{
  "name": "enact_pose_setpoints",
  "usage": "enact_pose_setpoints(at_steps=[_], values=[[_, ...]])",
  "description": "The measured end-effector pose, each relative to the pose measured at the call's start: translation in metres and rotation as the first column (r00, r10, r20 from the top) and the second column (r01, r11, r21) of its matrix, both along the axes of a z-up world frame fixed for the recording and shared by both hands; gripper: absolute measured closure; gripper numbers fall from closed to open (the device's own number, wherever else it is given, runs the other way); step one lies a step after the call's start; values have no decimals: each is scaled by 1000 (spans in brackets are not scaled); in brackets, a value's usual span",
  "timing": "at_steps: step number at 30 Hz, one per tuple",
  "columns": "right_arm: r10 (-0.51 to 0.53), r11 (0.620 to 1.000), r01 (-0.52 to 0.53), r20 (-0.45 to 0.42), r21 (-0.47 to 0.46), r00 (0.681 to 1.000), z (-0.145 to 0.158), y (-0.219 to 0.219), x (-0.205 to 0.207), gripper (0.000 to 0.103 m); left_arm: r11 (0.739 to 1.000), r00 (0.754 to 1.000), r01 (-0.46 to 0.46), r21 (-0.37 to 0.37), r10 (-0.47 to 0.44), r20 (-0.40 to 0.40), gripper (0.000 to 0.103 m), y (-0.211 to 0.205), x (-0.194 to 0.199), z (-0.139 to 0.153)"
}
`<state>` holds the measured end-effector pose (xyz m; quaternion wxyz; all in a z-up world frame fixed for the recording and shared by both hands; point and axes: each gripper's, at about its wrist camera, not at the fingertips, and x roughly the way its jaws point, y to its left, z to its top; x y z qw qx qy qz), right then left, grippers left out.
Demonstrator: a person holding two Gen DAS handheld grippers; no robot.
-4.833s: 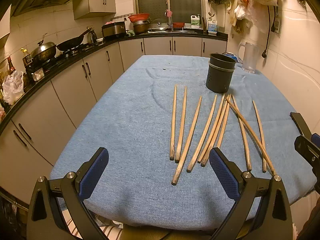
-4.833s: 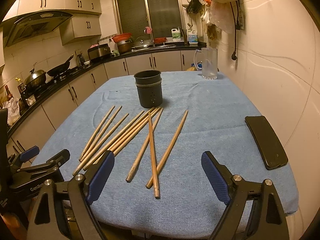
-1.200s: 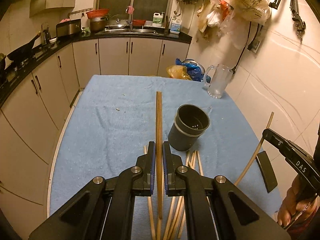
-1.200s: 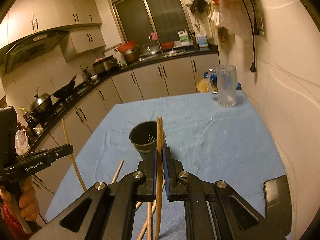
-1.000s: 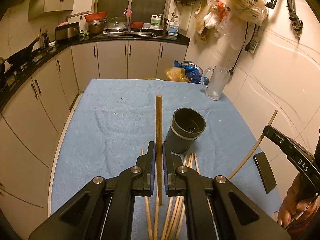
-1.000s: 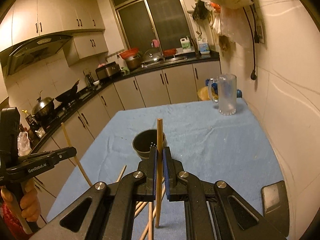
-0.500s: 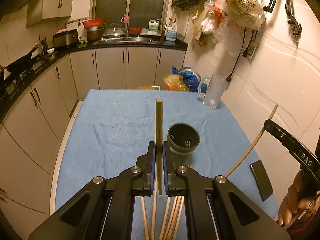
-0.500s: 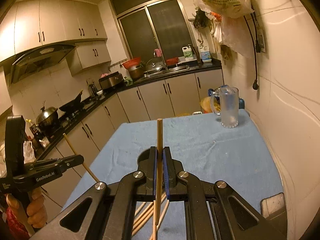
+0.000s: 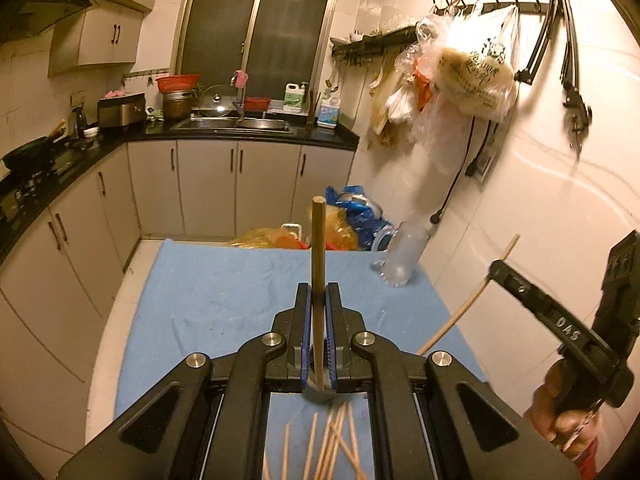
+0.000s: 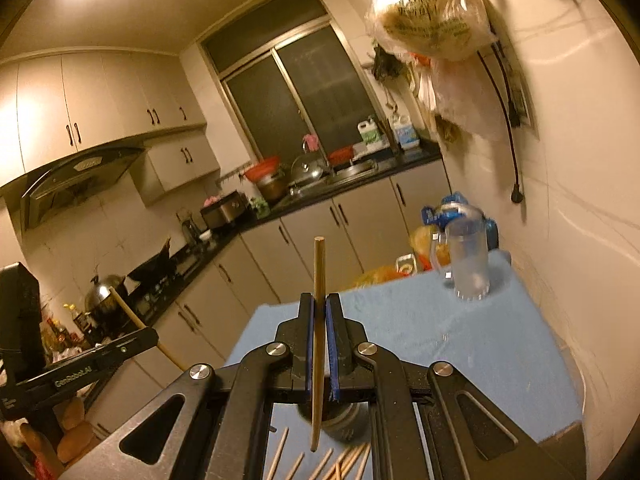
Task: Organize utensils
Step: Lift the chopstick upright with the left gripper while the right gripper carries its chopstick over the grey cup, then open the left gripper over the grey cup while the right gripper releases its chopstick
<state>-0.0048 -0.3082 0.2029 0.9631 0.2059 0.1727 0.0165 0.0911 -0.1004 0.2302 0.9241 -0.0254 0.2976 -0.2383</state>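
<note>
From the left wrist I see my left gripper clamped on one chopstick, which stands upright between the blue pads, its lower end over the dark holder showing just below the jaws. More loose chopsticks lie on the blue table toward its near edge. A clear jug stands by the far right corner. At the right edge of this view my right gripper pinches its own stick.

From the right wrist, my right gripper is closed on a chopstick, upright, slightly tilted, its lower tip hanging beside the holder and above the loose sticks. The jug sits at the far right corner. My left gripper, at left, holds its stick off the table's left edge.
</note>
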Motion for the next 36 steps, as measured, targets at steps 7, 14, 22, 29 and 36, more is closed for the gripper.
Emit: enact_pose_setpoints(at_steps=[7,14,22,29,36], values=[[-21,1000,21,-6,-3,1000,-3,-2,31,97,1000,999,18,-17,-18,-37,97,-22,31,-17],[2,1000,-4,-112,-14,994,-38,2,65,97,999,990,29,18,-27,-137,97,-36,59,-60],[35,999,-36,-224,0,974,-84,5,93,97,998,976,41,52,-28,-215,97,-42,80,-102],[51,999,-48,-263,18,964,-102,5,105,96,998,970,34,53,-21,-241,97,-39,89,-116],[57,998,-52,-274,26,960,-105,4,109,95,998,972,30,52,-17,-235,97,-40,90,-116]])
